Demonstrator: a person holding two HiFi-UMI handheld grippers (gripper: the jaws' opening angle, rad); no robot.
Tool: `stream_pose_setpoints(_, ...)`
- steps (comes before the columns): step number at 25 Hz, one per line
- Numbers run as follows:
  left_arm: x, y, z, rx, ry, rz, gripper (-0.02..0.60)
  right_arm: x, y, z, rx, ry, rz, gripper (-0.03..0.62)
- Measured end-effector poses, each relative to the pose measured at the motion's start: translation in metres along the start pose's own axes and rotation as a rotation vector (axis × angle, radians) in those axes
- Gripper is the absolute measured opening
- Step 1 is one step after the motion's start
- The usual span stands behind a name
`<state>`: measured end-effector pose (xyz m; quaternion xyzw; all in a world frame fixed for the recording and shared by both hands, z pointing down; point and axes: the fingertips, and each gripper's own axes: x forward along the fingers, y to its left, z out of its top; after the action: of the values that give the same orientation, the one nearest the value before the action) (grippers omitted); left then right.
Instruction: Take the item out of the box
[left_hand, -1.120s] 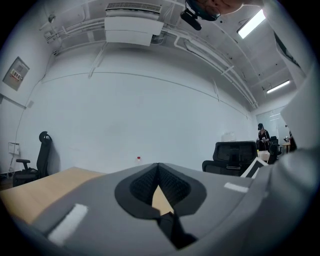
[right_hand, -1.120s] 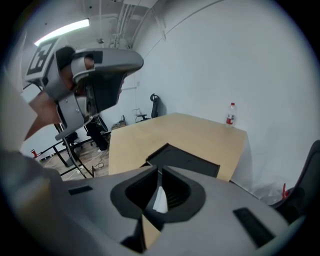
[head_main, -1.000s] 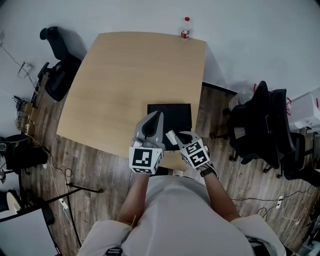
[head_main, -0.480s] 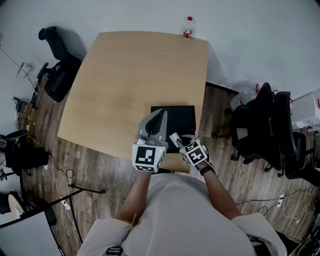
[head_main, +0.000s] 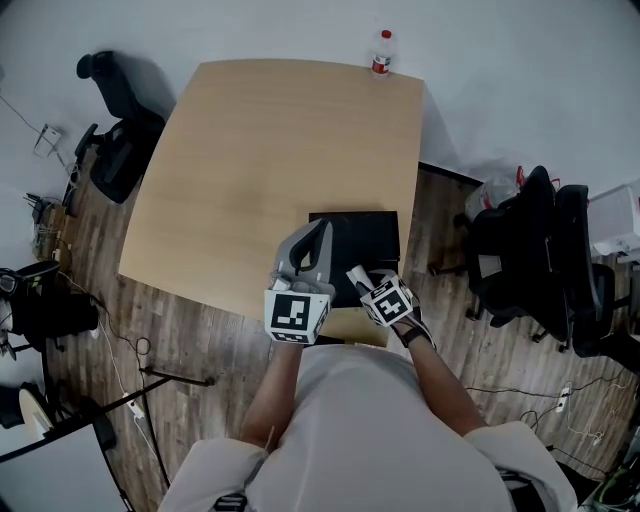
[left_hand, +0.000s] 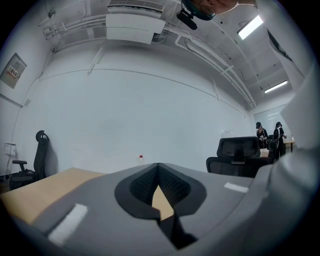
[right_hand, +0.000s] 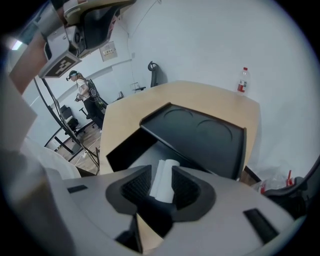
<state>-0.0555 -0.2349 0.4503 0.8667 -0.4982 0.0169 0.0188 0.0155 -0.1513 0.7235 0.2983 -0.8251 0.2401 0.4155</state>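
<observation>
White roll (right_hand: 164, 176) lies in the open black box (right_hand: 205, 132) on the table (head_main: 260, 150), between the right gripper's (right_hand: 161, 187) spread jaws, which have just been opening and do not pinch it; the left gripper (left_hand: 158, 172) is pressed together, so gripping and lifting remain.

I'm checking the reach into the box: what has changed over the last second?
The right gripper has come down toward the open black box, and its jaws have just been opening; they now straddle the white item without gripping it. Nothing is held yet. The left gripper stays shut and empty; box and bottle have not moved.
</observation>
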Motion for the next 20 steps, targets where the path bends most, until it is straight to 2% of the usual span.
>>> stream_pose_setpoints(9, -0.006, 0.018, -0.006, 0.0, 0.015, 0.036, 0.008, 0.02, -0.001, -0.008, 0.006, 0.069, 0.015, 0.172)
stream_pose_setpoints(13, -0.007, 0.023, -0.012, -0.003, 0.035, 0.051, 0.008, 0.029, -0.003, -0.011, 0.011, 0.084, 0.021, 0.181)
stream_pose_setpoints(20, -0.008, 0.027, -0.016, -0.009, 0.043, 0.053, 0.008, 0.037, -0.018, -0.03, 0.016, 0.161, -0.029, 0.183)
